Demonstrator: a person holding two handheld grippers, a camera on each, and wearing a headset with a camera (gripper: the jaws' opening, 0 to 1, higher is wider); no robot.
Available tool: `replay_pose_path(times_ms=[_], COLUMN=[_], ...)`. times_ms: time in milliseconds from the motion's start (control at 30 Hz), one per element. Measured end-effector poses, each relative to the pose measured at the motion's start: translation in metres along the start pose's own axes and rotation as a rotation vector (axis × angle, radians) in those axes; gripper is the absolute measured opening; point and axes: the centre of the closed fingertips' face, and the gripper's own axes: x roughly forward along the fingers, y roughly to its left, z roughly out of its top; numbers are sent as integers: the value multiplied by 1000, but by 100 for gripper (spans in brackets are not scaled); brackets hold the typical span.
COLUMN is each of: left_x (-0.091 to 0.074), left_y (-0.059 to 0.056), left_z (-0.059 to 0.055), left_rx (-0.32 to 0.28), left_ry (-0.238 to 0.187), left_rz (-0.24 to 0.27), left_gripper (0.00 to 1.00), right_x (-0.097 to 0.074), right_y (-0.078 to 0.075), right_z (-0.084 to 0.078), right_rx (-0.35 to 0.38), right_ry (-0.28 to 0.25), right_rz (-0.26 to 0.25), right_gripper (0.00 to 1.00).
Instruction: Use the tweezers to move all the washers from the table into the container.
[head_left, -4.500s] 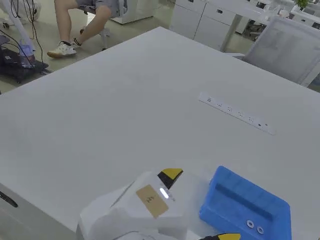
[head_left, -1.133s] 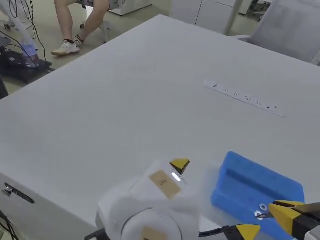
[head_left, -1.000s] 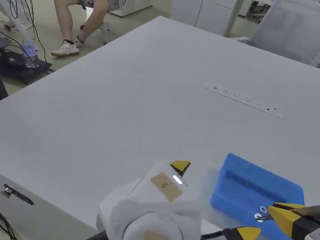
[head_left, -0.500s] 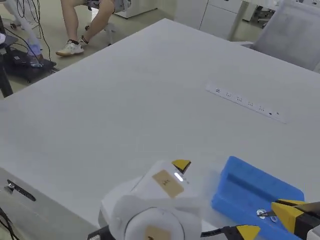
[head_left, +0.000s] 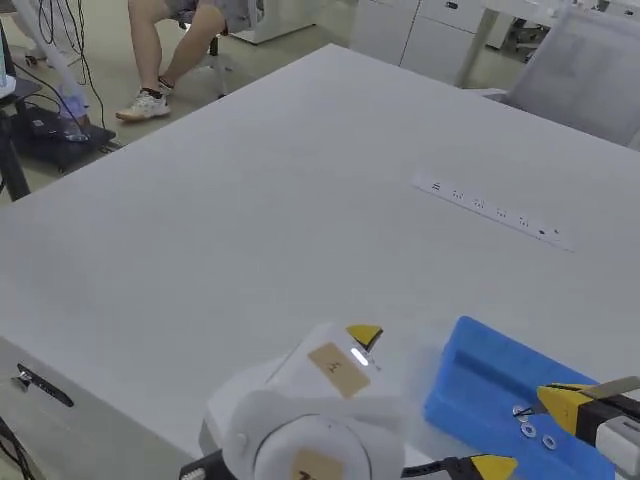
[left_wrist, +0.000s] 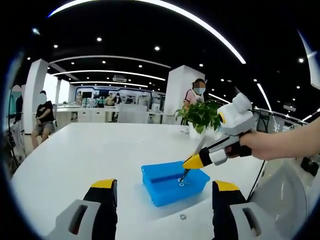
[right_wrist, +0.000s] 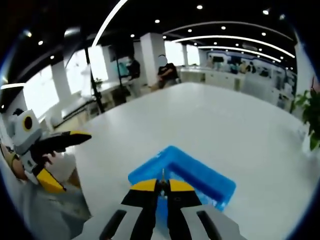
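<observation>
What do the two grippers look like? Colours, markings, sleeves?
Left gripper: white body, black jaws capped yellow, tan label and a lit white light on top. Right gripper: same white body, black jaws tipped yellow; no sleeve on the forearm behind it.
</observation>
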Motion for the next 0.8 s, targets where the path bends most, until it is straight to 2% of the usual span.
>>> replay_pose_path(times_ms=[233, 800], left_x=[0, 1], left_y=[-1, -2], left_z=[-1, -3], left_rx=[2, 3], left_ry=[4, 15], left_rz=[-4, -14], left_gripper=[78, 78], right_x=[12, 29], right_y=[-7, -19], right_z=[-7, -16], right_rx=[-15, -37], right_ry=[45, 103], right_rz=[8, 9], right_gripper=[3, 3])
